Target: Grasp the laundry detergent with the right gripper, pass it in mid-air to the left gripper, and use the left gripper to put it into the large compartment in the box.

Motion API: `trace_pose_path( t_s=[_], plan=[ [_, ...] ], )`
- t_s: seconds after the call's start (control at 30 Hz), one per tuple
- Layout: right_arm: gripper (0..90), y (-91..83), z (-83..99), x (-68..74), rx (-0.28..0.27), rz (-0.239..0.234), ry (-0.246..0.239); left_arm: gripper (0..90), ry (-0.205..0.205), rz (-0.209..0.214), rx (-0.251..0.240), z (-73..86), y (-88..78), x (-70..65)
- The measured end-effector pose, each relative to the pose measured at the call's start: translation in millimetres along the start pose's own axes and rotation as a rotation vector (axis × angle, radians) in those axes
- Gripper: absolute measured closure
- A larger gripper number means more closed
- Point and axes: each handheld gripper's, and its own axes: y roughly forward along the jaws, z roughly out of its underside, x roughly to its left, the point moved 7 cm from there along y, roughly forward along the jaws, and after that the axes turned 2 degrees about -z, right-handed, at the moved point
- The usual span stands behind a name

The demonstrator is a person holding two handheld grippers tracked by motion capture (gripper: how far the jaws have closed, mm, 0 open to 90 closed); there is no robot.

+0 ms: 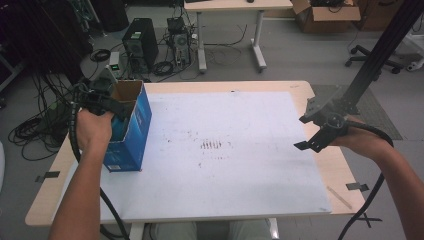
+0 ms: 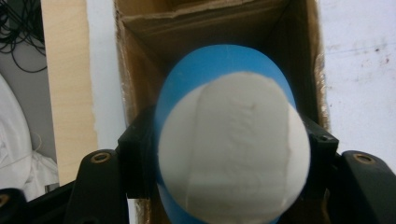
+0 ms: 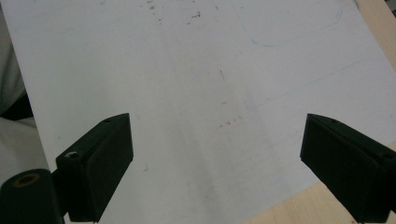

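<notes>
A white sheet [image 1: 235, 150] — stained at its middle — covered the wooden table [image 1: 330, 165], cables strewn behind, while the left gripper [image 1: 117, 107] pinched a blue-and-white ball [image 2: 231, 144] over the open blue box [image 1: 132, 127] and the right gripper [image 1: 307, 142] hung spread, empty.

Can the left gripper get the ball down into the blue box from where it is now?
Probably yes: the left gripper, shut on the blue-and-white ball, hangs right over the blue box's open top, with nothing visible blocking the cardboard cavity.
</notes>
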Motion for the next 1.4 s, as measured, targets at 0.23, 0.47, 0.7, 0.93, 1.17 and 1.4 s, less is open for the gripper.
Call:
trace_pose_path(
  t_s=[0.23,0.47,0.7,0.93,1.17,1.4],
  plan=[
    [9.1,1.5,-0.1,0.4,0.002,-0.003,0.002,37.8,0.011,0.007,0.02,4.5,11.6,-1.1],
    [9.1,4.0,2.0,0.7,0.007,-0.008,0.009,37.8,0.015,0.019,0.031,7.5,19.9,-0.5],
    [9.1,4.7,0.4,1.1,0.004,-0.014,0.009,37.6,0.016,0.029,0.035,7.8,21.4,0.8],
    [9.1,7.2,-2.5,2.6,0.005,-0.019,0.003,37.3,0.004,0.045,0.027,8.0,22.9,3.3],
    [9.1,8.6,-1.7,4.5,0.008,-0.024,0.003,35.8,-0.004,0.096,0.025,9.8,23.3,6.0],
    [9.3,7.5,-2.0,6.0,0.013,-0.023,-0.004,30.5,-0.01,0.106,0.008,8.7,20.1,4.2]
  ],
)
